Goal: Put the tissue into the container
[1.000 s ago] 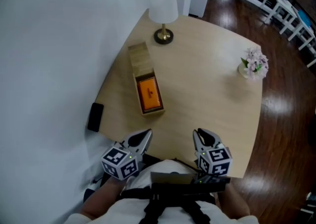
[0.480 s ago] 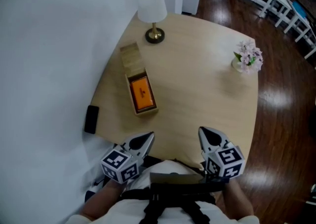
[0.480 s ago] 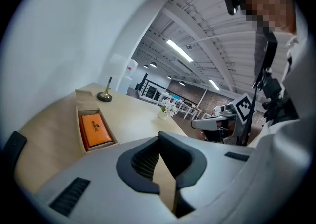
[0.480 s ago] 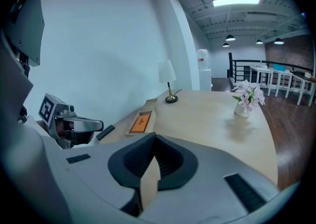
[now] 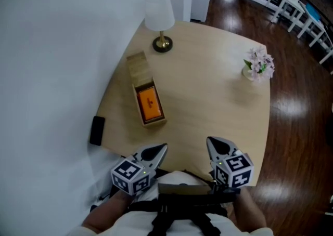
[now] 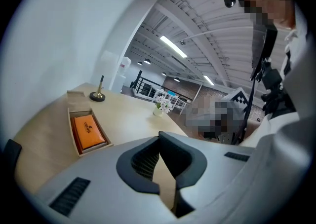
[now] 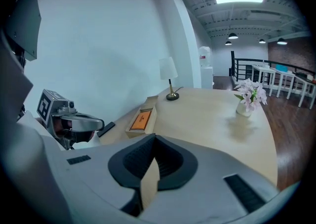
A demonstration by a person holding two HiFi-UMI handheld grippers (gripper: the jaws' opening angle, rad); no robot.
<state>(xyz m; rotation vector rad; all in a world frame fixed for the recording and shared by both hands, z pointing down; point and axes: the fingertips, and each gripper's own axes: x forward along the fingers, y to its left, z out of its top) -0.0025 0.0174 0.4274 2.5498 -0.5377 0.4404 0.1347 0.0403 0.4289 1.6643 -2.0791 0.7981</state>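
Left gripper (image 5: 158, 149) and right gripper (image 5: 213, 142) are both clenched empty; the wooden box (image 5: 138, 68) lies well ahead of the jaws.

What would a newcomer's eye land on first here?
The bright orange packet in the long light wooden box, left on the pale wooden table. Then the white-shaded brass lamp at the far edge and pink flowers in a white vase at right. The left claw and right claw sit shut and empty at the near edge.
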